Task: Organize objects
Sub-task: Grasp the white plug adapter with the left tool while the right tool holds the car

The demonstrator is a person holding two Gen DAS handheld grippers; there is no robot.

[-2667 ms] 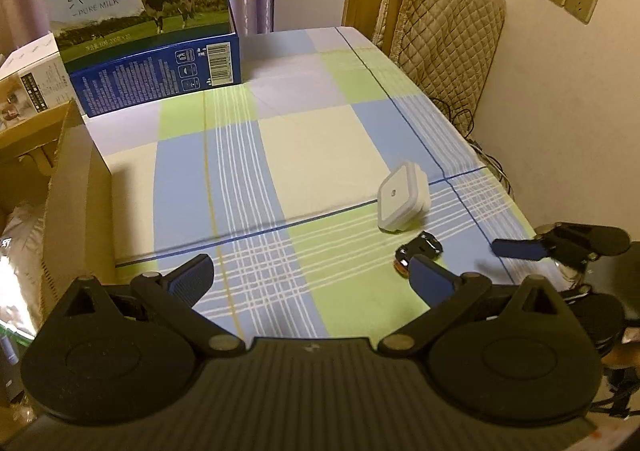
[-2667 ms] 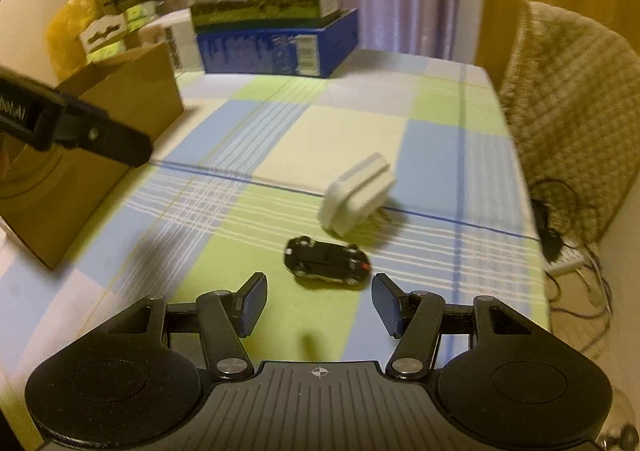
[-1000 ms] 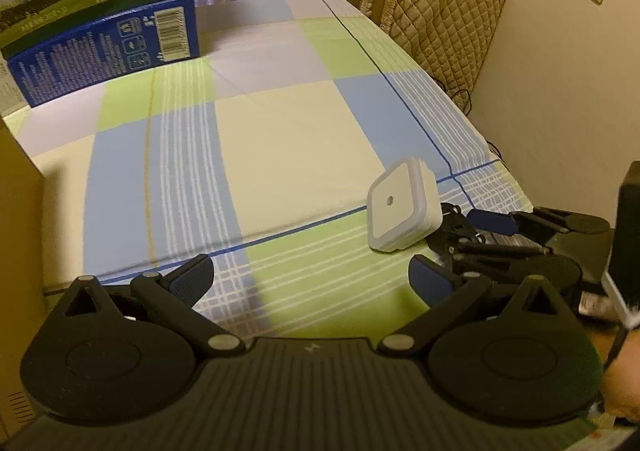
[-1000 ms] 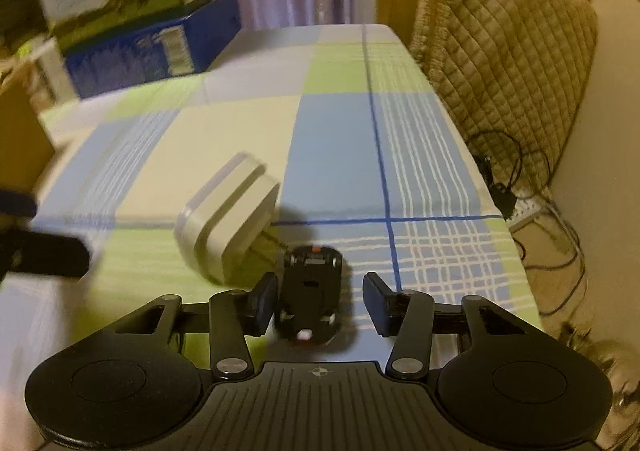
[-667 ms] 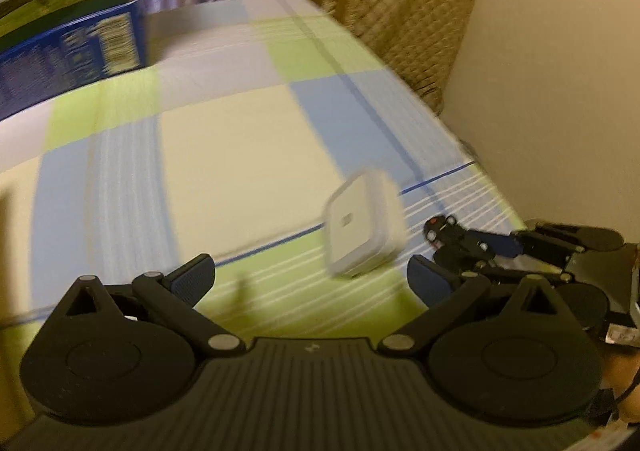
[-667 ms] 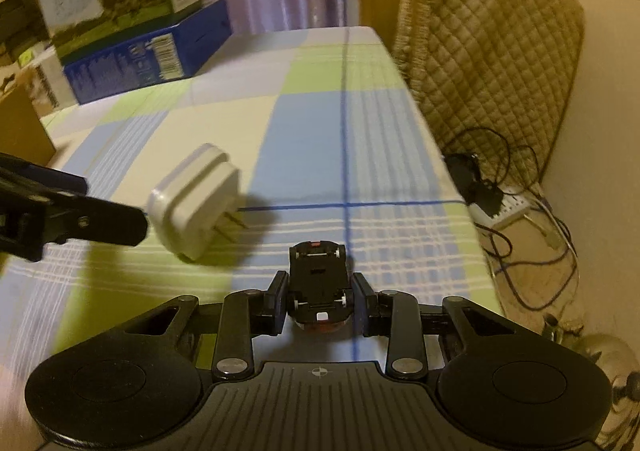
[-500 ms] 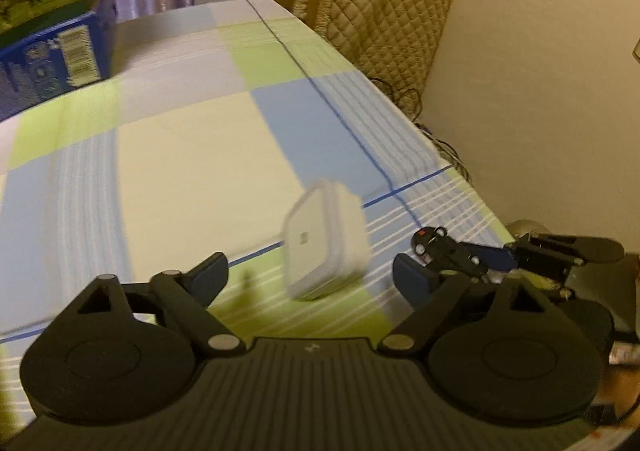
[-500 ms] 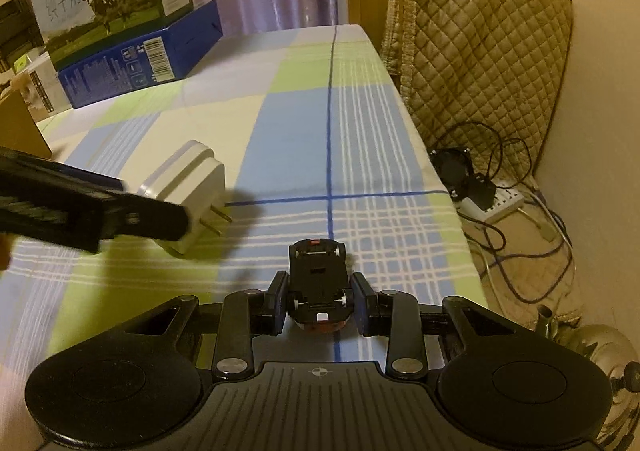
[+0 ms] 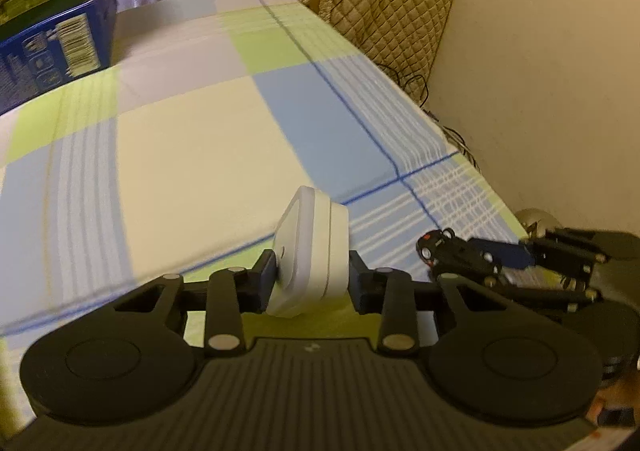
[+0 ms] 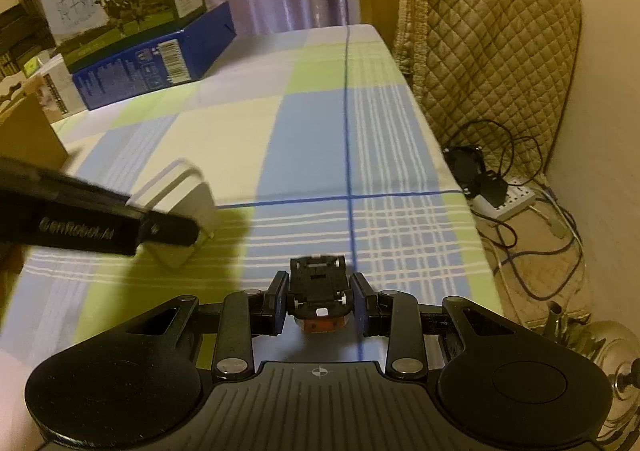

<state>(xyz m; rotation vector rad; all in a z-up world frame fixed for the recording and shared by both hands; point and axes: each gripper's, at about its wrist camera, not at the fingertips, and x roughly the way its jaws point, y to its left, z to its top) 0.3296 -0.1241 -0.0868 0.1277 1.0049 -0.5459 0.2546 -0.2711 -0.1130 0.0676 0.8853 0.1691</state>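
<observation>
Only the left wrist view shows the left gripper (image 9: 312,281) end-on, its two pads pressed against the sides of the white plug adapter (image 9: 310,257), which sits tilted between them over the checked tablecloth (image 9: 200,139); from the right wrist view that same adapter (image 10: 180,195) is half hidden behind a dark finger of the left gripper crossing in from the left edge, but its metal prongs show, pointing toward the cloth. That view alone gives the underside of the black toy car (image 10: 320,291), clamped between the pads of the right gripper (image 10: 320,305) and held over the near edge of the table, plus a power strip with tangled cables (image 10: 504,203) on the floor beside a quilted chair cover (image 10: 488,51). Seen from the left wrist, the car (image 9: 456,251) appears side-on at the right, gripped by the other tool. A milk carton box (image 10: 132,31) stands at the far end of the table. A second earlier the left jaws stood wide with the adapter lying free ahead of them; they have just been closing and now hold it. The right jaws, then loosely around the car, have narrowed onto it.
</observation>
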